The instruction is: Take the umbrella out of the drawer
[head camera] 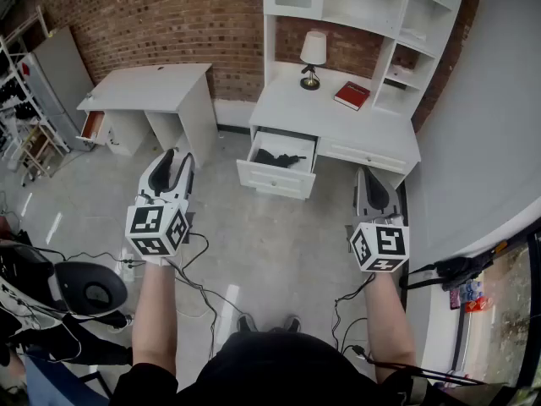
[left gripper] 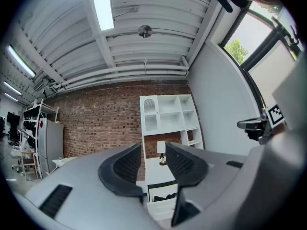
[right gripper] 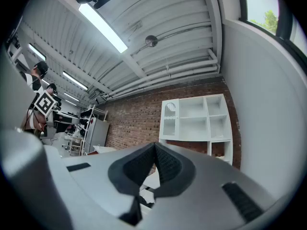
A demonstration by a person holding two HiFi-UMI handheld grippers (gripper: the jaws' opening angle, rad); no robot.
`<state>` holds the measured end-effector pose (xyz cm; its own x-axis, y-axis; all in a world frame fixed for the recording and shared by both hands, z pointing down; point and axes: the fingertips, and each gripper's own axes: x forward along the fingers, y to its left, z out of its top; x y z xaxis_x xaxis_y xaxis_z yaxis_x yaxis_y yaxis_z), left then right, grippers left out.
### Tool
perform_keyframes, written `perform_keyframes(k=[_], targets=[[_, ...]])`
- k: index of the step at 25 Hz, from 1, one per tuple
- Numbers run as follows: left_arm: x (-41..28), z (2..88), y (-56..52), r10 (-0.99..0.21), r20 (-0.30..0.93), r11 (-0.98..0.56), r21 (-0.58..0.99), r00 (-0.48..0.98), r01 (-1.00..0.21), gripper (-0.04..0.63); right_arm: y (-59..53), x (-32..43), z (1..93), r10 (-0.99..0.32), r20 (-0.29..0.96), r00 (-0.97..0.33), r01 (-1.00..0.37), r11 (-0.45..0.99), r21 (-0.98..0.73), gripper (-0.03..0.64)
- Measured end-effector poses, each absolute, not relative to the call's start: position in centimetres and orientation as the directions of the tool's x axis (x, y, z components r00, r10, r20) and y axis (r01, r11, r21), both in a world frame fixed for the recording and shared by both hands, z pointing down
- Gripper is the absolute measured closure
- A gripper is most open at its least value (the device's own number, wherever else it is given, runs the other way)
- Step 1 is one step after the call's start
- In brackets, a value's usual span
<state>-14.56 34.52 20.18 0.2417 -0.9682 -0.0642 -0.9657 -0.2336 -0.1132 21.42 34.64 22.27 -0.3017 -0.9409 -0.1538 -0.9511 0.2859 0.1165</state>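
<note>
We face the white desk [head camera: 338, 121], our left gripper [head camera: 177, 159] with jaws apart around nothing, our right gripper [head camera: 368, 176] with jaws pressed together, empty — the black umbrella [head camera: 279, 157] lying in the open drawer [head camera: 275, 179], well apart from both.
</note>
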Motion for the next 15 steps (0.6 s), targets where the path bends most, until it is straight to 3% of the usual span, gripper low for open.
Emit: perform_keyframes(k=[15], targets=[[-6.9, 20.2, 33.3, -0.968, -0.012, -0.248, -0.123, 0.251, -0.961, 0.442, 31.5, 26.5, 23.4, -0.93, -0.102, -0.353, -0.936, 0.35, 0.048, 0.613]])
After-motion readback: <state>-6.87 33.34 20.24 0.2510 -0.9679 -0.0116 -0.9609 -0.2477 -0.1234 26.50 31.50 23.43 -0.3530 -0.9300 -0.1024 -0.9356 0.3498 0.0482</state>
